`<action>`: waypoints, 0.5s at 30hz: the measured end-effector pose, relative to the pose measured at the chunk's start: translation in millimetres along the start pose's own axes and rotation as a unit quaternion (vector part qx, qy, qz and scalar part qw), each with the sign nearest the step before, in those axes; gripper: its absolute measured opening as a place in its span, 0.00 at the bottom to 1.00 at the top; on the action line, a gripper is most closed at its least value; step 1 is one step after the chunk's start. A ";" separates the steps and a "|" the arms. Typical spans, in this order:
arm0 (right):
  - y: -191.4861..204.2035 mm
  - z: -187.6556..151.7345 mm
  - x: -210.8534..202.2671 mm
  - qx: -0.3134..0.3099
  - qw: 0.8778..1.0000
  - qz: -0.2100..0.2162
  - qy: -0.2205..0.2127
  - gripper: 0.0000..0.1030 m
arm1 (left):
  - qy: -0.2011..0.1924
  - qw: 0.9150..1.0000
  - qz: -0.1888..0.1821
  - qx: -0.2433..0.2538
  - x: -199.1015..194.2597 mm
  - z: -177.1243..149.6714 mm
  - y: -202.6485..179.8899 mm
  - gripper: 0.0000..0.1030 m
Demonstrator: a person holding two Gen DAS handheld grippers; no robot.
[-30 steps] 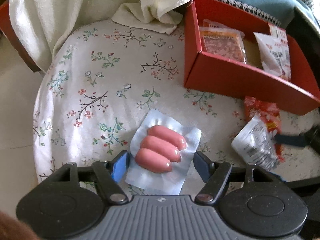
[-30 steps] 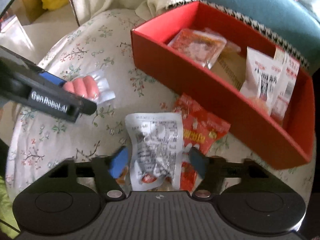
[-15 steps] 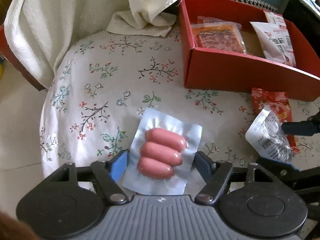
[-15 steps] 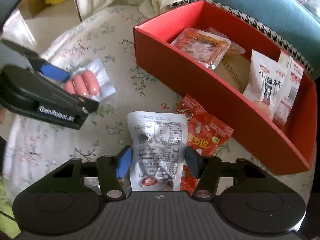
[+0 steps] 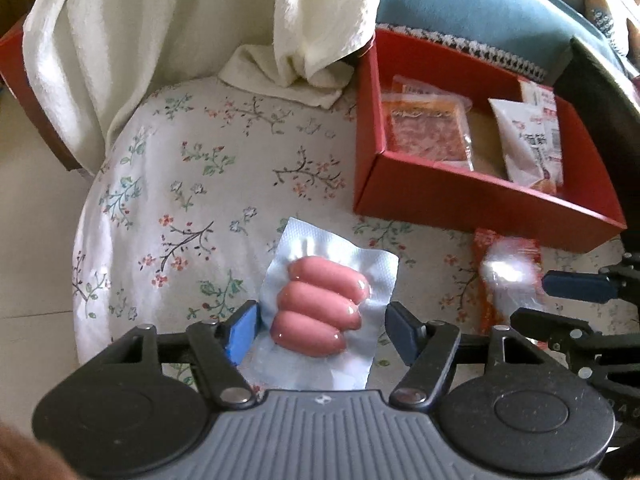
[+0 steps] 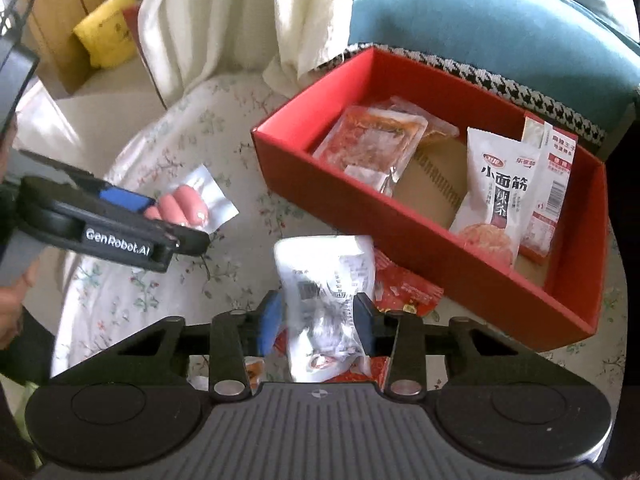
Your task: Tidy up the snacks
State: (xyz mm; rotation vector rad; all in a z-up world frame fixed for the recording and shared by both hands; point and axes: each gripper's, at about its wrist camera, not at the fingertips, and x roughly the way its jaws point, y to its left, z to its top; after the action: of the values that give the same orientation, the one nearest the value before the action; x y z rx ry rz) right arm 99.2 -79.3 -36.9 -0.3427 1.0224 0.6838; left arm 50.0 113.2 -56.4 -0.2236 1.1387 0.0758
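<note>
A clear pack of three pink sausages (image 5: pixel 320 312) lies on the floral tablecloth (image 5: pixel 180 184) between the fingers of my left gripper (image 5: pixel 322 326). Its jaws are closing. The pads reach the film edges but do not press the sausages. My right gripper (image 6: pixel 318 318) is closing and pinches a crumpled white snack packet (image 6: pixel 324 280), raised over a red packet (image 6: pixel 404 288). The red box (image 6: pixel 360 216) stands behind. The left gripper (image 6: pixel 176 220) shows in the right wrist view, and the right gripper (image 5: pixel 532 299) with the white packet (image 5: pixel 508 276) shows in the left wrist view.
The red box (image 5: pixel 480 204) holds an orange-red meat pack (image 6: pixel 372 144) and a white noodle-snack packet (image 6: pixel 496 200) beside another packet. A white towel (image 5: pixel 300 40) hangs at the back. A blue cushion (image 6: pixel 480 32) lies behind the box. The table's round edge drops off on the left.
My right jaws have closed in on the white packet and lifted it a little. The left jaws have narrowed around the sausage pack, which stays in place.
</note>
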 end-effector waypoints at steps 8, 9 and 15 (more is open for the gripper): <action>-8.7 -2.1 21.9 0.011 0.999 -0.025 0.017 0.68 | 0.009 1.000 0.004 0.007 5.0 -1.1 -5.4 0.60; -9.5 -0.8 21.2 0.016 0.999 -0.026 0.013 0.71 | 0.009 1.000 0.004 0.007 5.4 -1.1 -5.8 0.60; 5.1 7.8 36.9 -0.009 0.999 -0.042 0.016 0.77 | 0.016 1.000 0.004 0.009 8.1 -1.3 -7.4 0.60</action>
State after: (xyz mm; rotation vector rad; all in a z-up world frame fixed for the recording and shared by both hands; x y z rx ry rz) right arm 113.6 -57.9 -64.9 -0.4103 1.0268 0.6144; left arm 53.4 105.2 -63.3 -0.2051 1.1710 0.0698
